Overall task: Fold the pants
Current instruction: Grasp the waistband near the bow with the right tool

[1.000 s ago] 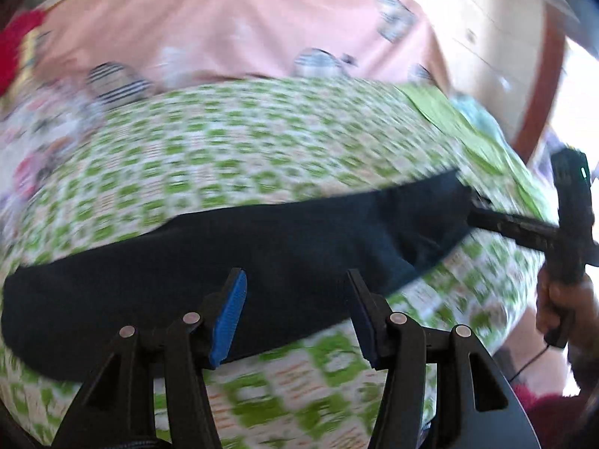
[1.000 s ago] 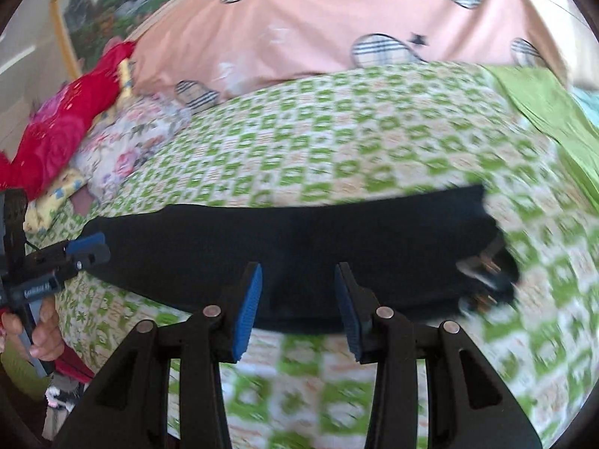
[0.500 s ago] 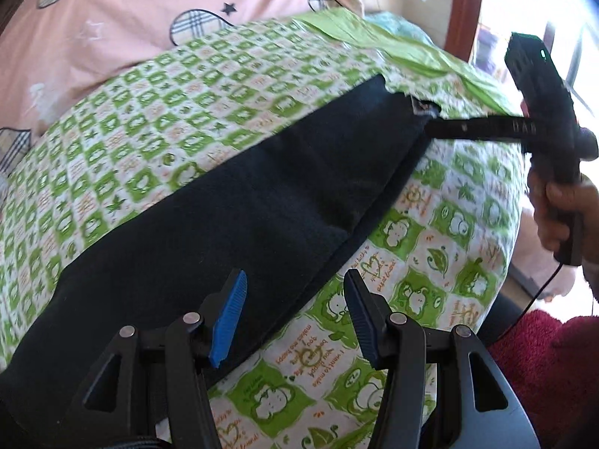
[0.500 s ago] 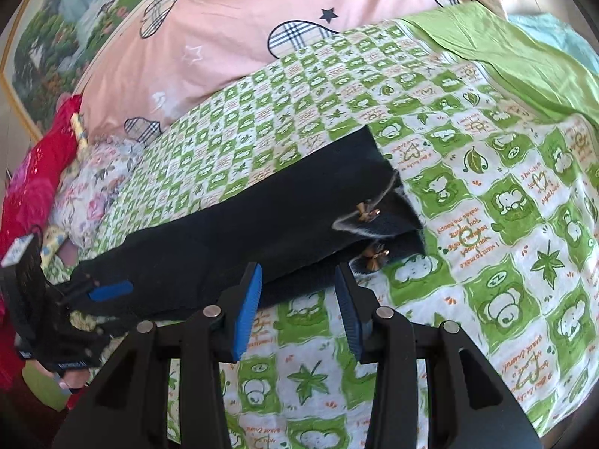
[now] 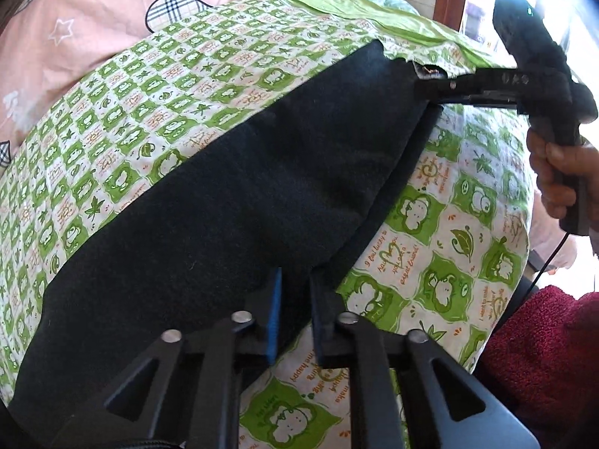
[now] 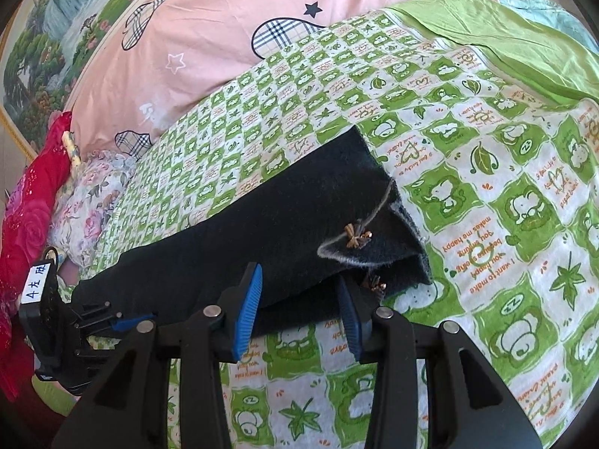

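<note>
On the green-checked bedsheet (image 6: 468,224) the dark pants (image 5: 232,205) are lying as a long folded strip. The left gripper (image 5: 294,310) is sitting at their near edge, its jaws having just been closing, now pinching the fabric between the pads. The right gripper (image 6: 299,314) is sitting at the other end, by the cuffs with small brown bows; its jaws have just been closing around the edge, though whether its pads are pressing the cloth is hard to make out. The pants' lower left end is running out of the left view.
</note>
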